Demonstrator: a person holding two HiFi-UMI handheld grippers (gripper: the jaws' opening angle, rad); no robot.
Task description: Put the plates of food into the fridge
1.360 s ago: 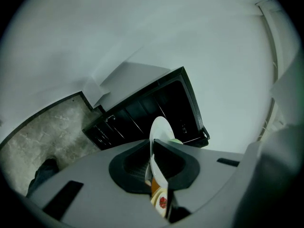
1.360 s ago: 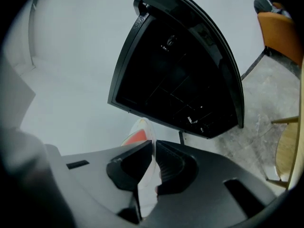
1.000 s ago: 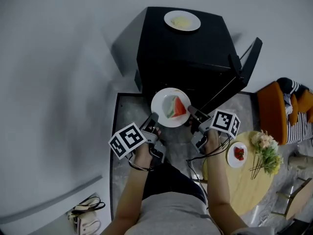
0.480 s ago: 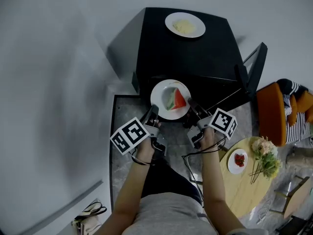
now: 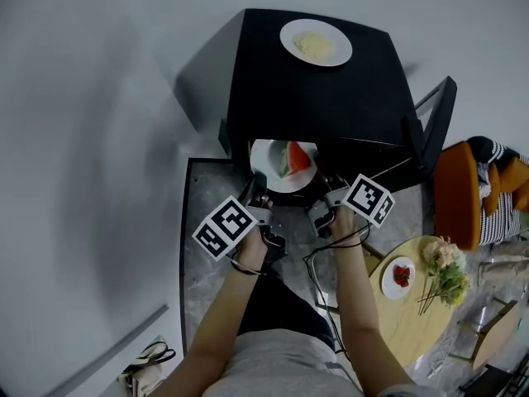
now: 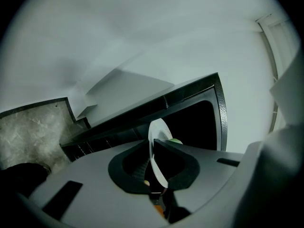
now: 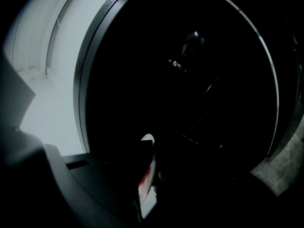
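"Where is the plate with watermelon point(image 5: 283, 165)?"

"At the mouth of the black fridge point(image 5: 322, 98), half under its top edge. The fridge door point(image 5: 430, 126) stands open on the right."

"Who holds it?"

"The left hand-held gripper point(image 5: 253, 193) pinches its near-left rim. The right hand-held gripper point(image 5: 322, 192) pinches its near-right rim. Both press tight on the plate."

"So is the job done?"

"No. I think this plate is only just going in. A plate of yellow food point(image 5: 316, 43) sits on top of the fridge. A plate of red fruit point(image 5: 398, 276) waits on the round bench point(image 5: 413, 325), far off to the right. Those two are left."
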